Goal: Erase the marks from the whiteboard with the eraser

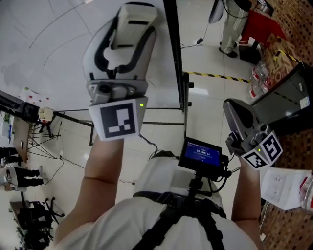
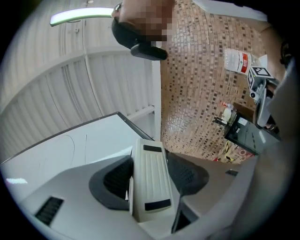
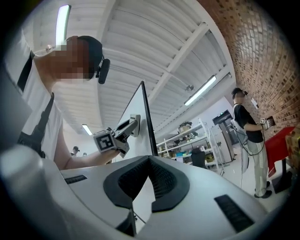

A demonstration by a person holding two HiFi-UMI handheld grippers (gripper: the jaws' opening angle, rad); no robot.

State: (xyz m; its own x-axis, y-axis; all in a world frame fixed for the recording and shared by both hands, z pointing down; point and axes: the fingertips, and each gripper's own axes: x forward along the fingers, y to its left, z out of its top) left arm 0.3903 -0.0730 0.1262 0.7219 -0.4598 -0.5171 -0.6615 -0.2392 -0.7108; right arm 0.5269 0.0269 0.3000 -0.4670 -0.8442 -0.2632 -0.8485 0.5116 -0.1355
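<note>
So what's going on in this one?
A person stands at a whiteboard with a gripper in each hand. The left gripper is clamped on a cream eraser and holds it up at the board, near its right edge. Thin pen lines show on the board. The right gripper is shut and empty, held off to the side.

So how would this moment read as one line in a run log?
left gripper: shut on eraser | eraser: at whiteboard | faint marks: visible | right gripper: shut, empty
</note>
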